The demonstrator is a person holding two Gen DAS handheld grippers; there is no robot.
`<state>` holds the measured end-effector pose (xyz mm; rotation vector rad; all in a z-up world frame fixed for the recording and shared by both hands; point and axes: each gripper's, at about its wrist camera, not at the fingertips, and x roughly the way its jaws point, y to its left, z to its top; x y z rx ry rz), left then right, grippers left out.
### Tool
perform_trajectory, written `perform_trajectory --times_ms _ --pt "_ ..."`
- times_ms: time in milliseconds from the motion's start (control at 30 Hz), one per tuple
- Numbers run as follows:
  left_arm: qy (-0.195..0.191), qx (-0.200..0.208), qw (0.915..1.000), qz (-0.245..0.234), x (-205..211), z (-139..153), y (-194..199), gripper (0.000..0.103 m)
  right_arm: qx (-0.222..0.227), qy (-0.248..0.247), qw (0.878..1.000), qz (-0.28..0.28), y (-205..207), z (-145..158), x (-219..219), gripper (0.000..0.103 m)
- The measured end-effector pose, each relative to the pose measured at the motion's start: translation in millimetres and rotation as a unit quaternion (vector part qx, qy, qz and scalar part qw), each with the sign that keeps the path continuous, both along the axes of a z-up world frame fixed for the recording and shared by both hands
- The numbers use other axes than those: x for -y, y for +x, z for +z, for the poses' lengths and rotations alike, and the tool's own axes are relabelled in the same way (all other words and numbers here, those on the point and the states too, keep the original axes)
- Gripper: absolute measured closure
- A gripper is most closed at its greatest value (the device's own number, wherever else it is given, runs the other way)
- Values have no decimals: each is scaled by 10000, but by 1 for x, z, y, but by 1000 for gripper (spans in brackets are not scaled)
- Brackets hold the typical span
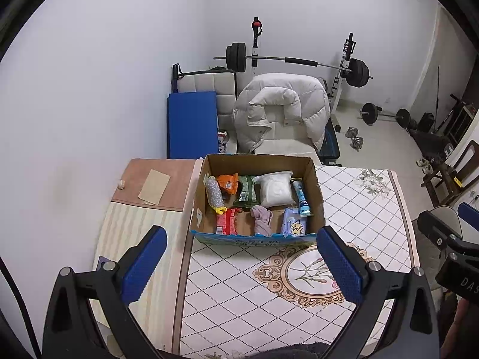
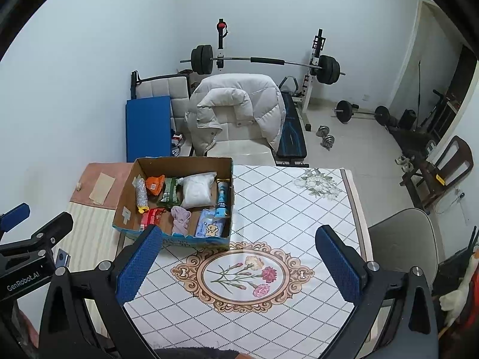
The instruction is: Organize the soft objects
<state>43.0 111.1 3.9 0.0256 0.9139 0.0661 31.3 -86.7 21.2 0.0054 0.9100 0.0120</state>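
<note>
Left gripper (image 1: 241, 261) spread wide, empty, frame bottom; cardboard box (image 1: 257, 236) centre frame on table (image 1: 359, 209), near wall hiding the pink cloth's (image 1: 261, 218) lower end. Right gripper (image 2: 238, 260) likewise released; its left finger (image 2: 139, 264) overlaps the box corner, centre-left.

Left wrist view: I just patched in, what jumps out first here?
An open brown cardboard box of small packets and a mauve cloth sits on the diamond-patterned tablecloth, ahead of the open left hand-held gripper. Behind the table, a puffy white down jacket drapes over a chair, with a black barbell racked against the wall.
</note>
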Motion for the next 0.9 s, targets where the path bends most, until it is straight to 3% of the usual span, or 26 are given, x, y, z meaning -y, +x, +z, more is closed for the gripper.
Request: perform_trajectory --times_ms 900 --pt "23 -6 10000 35 -10 -1 1 0 -6 8 10000 -62 3 1 7 0"
